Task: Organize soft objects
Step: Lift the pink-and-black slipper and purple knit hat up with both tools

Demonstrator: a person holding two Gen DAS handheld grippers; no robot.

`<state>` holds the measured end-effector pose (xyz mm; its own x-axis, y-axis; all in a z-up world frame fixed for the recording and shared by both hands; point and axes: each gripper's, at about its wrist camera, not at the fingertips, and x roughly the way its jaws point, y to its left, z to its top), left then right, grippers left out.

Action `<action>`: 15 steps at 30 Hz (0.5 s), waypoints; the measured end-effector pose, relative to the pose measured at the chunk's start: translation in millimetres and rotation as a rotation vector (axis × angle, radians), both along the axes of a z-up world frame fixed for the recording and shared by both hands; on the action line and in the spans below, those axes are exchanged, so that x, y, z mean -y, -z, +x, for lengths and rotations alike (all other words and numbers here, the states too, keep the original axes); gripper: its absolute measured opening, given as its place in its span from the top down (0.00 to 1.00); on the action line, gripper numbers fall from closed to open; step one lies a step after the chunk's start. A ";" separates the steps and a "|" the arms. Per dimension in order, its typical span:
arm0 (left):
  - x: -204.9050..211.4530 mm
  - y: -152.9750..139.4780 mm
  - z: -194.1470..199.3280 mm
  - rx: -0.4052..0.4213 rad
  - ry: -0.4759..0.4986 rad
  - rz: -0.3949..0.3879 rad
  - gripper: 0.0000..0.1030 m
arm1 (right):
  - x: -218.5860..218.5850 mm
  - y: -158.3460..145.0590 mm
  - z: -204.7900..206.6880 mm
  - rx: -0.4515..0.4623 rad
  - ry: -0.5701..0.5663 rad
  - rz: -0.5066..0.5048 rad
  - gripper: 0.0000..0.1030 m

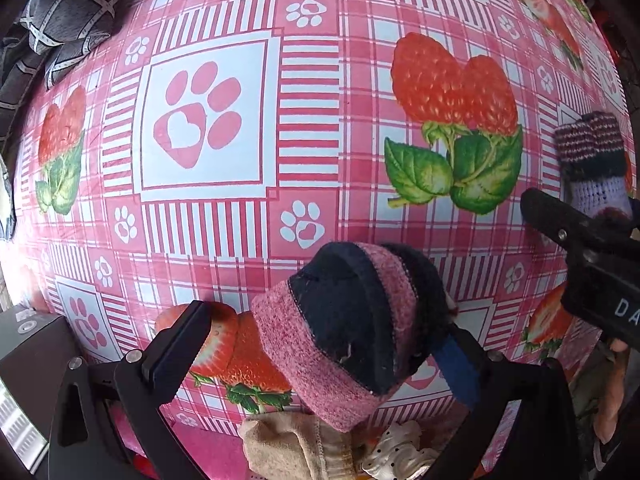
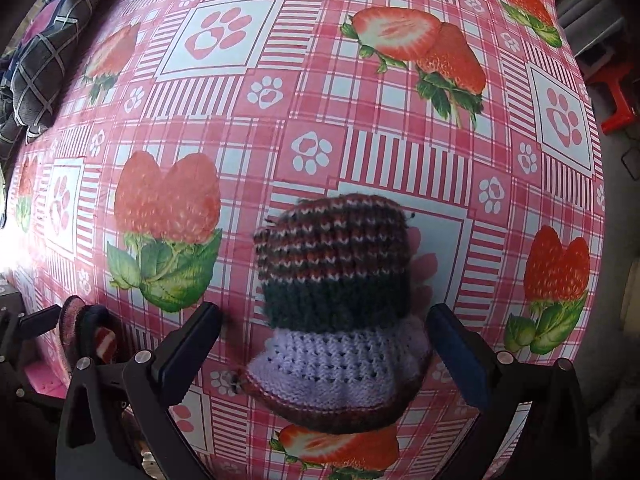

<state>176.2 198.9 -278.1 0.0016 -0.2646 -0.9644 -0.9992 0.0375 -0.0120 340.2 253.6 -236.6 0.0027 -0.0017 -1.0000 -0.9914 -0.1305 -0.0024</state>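
A pink and navy striped sock (image 1: pixel 348 320) lies on the pink checked tablecloth (image 1: pixel 312 100) between the fingers of my left gripper (image 1: pixel 324 332). That gripper is open, and the sock leans toward its right finger, well apart from the left one. My right gripper (image 2: pixel 324 316) is open too, standing around a knitted sock (image 2: pixel 336 300) with a striped toe, a dark green band and a lavender cuff. The left wrist view shows this knitted sock (image 1: pixel 592 160) at the far right. In the right wrist view the pink sock (image 2: pixel 76 320) appears at the lower left.
A grey checked cushion (image 1: pixel 68 12) sits at the table's far left corner. A beige sock (image 1: pixel 292 444) and a white lacy item (image 1: pixel 396 448) lie at the near edge. A black box (image 1: pixel 28 340) is at the left. A red stool (image 2: pixel 616 96) stands beyond the table's right edge.
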 end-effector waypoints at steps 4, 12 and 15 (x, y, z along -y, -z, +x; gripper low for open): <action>5.2 -9.9 0.1 0.006 0.034 0.036 0.14 | 4.6 -2.6 0.4 0.007 0.014 0.011 0.14; 7.8 -31.3 9.6 0.020 0.098 0.102 0.60 | 13.7 -27.7 3.4 -0.006 0.018 0.057 0.57; 8.5 -44.6 -0.3 0.019 0.084 0.144 0.60 | 23.3 -41.2 2.1 -0.038 0.023 0.066 0.57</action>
<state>175.8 190.4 -233.5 0.0042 -0.1233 -0.9924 -0.9922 0.1234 -0.0195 342.3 230.2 -195.4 -0.0346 0.0643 -0.9973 -0.9937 -0.1084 0.0275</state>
